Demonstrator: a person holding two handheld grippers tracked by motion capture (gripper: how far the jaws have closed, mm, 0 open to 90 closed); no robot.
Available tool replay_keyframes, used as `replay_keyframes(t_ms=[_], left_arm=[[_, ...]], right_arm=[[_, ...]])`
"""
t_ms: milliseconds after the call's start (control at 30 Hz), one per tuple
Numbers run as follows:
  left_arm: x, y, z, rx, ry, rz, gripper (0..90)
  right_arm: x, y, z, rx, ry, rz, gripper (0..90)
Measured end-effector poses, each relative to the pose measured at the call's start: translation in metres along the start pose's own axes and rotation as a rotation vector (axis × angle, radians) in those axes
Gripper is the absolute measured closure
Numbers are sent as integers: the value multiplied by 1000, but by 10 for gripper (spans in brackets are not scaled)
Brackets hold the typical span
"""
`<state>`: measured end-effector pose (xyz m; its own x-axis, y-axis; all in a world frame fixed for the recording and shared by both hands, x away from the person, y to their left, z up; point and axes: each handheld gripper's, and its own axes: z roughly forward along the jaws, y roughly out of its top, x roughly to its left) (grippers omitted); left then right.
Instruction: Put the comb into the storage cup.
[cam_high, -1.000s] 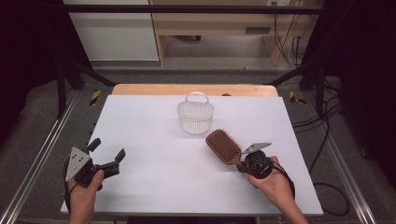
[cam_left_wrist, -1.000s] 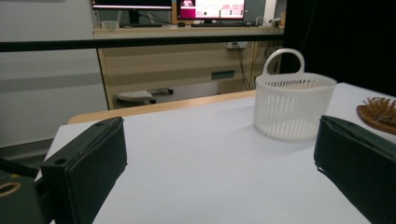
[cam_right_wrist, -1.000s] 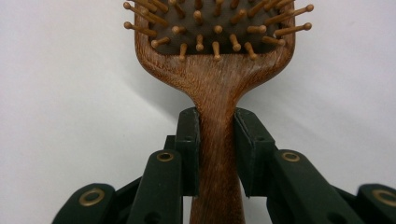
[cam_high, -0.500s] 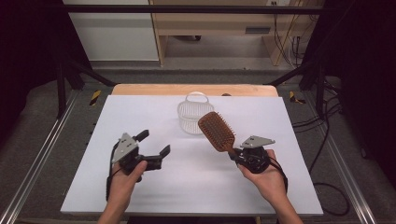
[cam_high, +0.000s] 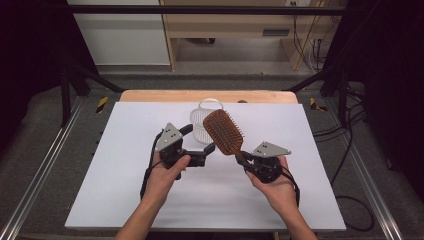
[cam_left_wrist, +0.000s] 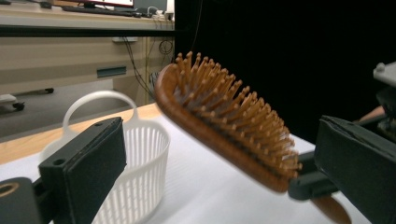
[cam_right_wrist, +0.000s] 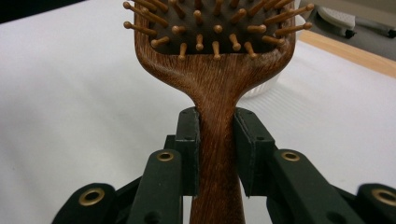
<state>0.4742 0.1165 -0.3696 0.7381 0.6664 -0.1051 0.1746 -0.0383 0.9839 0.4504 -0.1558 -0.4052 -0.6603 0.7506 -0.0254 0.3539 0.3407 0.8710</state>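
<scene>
1. One wooden hairbrush (cam_high: 223, 131) is held above the middle of the white table (cam_high: 125, 165), with its head pointing to the far side and tilted a little to the left.
2. The handle of the hairbrush is pinched by the right gripper (cam_high: 243, 159). In the right gripper view both pads are pressed flat on the two sides of the narrow neck (cam_right_wrist: 217, 140), just below the head. This place is probably chosen because the neck is slim and the head stays free for another grip.
3. The bristles are turned up and toward the person, so the head can be seen well from the left gripper view.
4. The left gripper (cam_high: 200, 142) is held near the head of the hairbrush with its jaws spread wide. In the left gripper view the head (cam_left_wrist: 224, 126) lies between the two pads (cam_left_wrist: 84, 163) but is not touched by them. It is judged that the head is to be taken from the side, perhaps for a handover.
5. One small white basket (cam_high: 202, 122) with a loop handle stands on the table behind the hairbrush, on the far side. It is likely the place where the hairbrush is meant to go.
6. Counted: one hairbrush, one basket, two grippers, two hands.
</scene>
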Motion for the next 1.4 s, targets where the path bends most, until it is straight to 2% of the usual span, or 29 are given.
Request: replay_keyframes(t_ms=[167,233,433,467,533,567,633,733,800,1100,1167,1267,1333,1400], left_arm=[[-1,10,12,29,-31,-4,20],[0,12,18,40,-40,-36,26],[2,15,28,44,-54,-78,38],[3,17,31,37,-65,-113,47],[3,17,32,38,-73,-130,56],[4,18,34,35,-80,-150,66],[5,19,35,34,-89,-166,117],[5,20,35,29,-94,-182,147],[6,21,35,24,-105,-207,185],[7,24,33,22,-97,-237,314],[5,25,32,18,-99,-231,341],[2,26,31,9,-98,-229,420],[-4,29,31,9,-91,-203,447],[-5,29,31,11,-88,-203,469]], right_arm=[[2,-2,2,-49,-2,11,729],[2,-3,2,-60,0,6,730],[7,-2,2,-96,1,-4,730],[9,-1,2,-101,6,-7,730],[10,-1,3,-110,8,-11,730],[11,-1,3,-113,10,-13,730],[13,0,3,-120,16,-16,729],[15,0,3,-131,21,-20,729],[16,0,2,-140,24,-21,729],[19,0,3,-157,42,-4,729],[20,0,4,-156,51,12,729],[23,-2,7,-150,52,10,729],[25,-3,8,-145,46,12,729],[25,-3,9,-143,46,13,729]])
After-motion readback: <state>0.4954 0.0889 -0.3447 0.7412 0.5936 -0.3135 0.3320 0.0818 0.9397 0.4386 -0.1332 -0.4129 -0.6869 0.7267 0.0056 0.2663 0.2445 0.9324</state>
